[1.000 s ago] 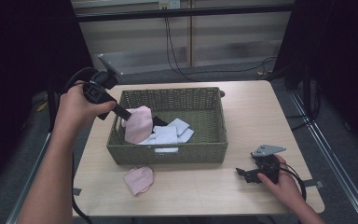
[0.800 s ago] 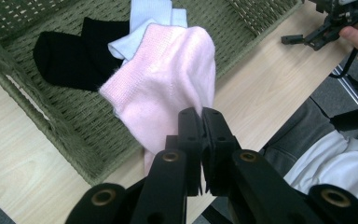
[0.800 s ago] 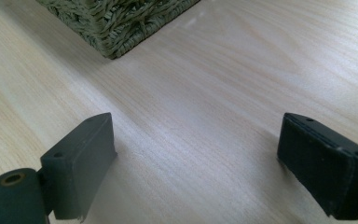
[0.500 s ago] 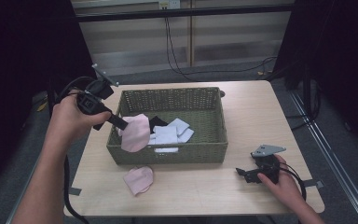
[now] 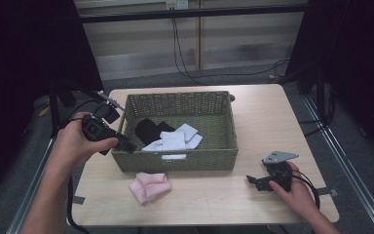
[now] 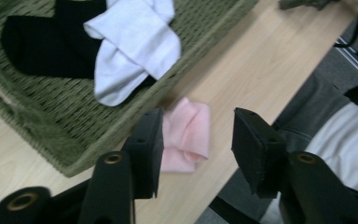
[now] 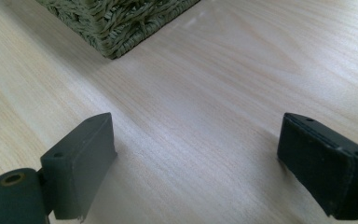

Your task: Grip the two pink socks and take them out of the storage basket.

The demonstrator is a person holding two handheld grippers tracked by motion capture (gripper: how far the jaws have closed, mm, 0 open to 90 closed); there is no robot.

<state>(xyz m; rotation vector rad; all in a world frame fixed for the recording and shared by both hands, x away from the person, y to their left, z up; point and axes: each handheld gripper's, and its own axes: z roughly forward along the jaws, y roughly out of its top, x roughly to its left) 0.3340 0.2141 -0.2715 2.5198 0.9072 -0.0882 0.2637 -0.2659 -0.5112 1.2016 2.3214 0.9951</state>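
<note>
Left claw (image 5: 126,145): jaws spread, nothing between them, held at the left front corner of the basket (image 5: 180,160), just above its rim. From the left gripper view, the pink sock (image 6: 186,135) lies beyond and below the jaws, on the desk (image 5: 272,112) just in front of the basket's front wall, apart from the claw. It is folded in a short lump; long axis roughly along the basket front, though the folds make this uncertain. Inside the basket: a white sock (image 5: 175,140) heaped near the front wall, a black sock (image 5: 148,128) beside it on the left. Right claw (image 5: 254,181): jaws wide apart, empty, low over bare desk at the front right, well apart from both basket and pink sock. Judgement: the left claw is nearer everything; the basket socks lie to its right and slightly down.
</note>
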